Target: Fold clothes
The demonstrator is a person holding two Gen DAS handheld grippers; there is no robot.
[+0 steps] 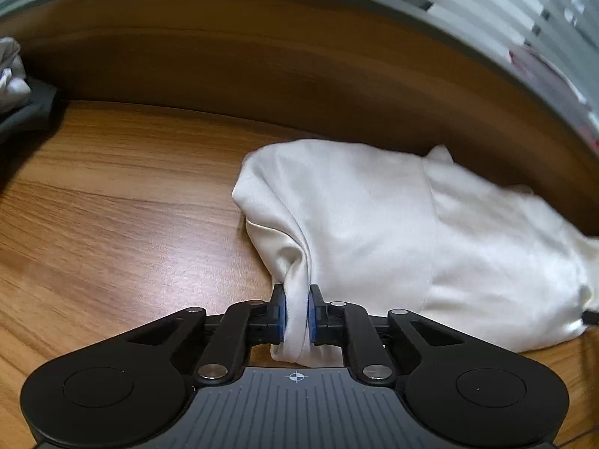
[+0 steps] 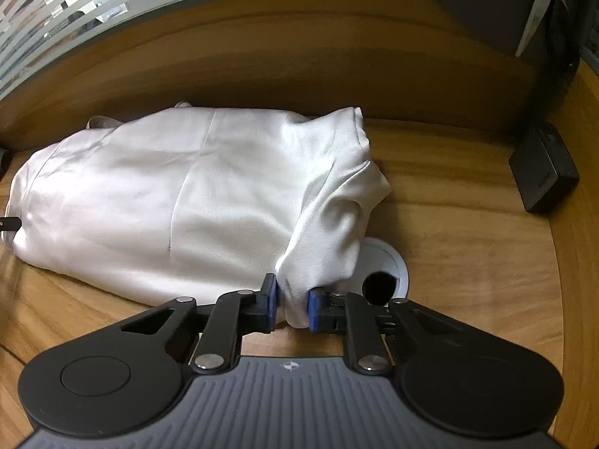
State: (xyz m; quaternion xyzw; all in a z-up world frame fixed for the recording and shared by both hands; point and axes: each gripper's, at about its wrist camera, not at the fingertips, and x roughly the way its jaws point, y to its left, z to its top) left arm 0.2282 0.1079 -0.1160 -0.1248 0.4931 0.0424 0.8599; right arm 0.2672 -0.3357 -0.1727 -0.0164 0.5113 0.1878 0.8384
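Now the left gripper [image 1: 297, 312] pinches one near corner of the white cloth [image 1: 374, 224] on the worktop [image 1: 112, 205]; the right gripper [image 2: 292, 307] pinches the other, likely so both corners can lift together for a fold.

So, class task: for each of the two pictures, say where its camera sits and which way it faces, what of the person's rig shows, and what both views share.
Left wrist view: sits on the left gripper, looking forward and down at the wooden desk; only its black fingers show, shut on a fold of the white garment.
Right wrist view: sits on the right gripper, facing likewise; its fingers pinch the garment's other end beside a white cable grommet.
Shared: the same garment, the desk, the striped window behind.
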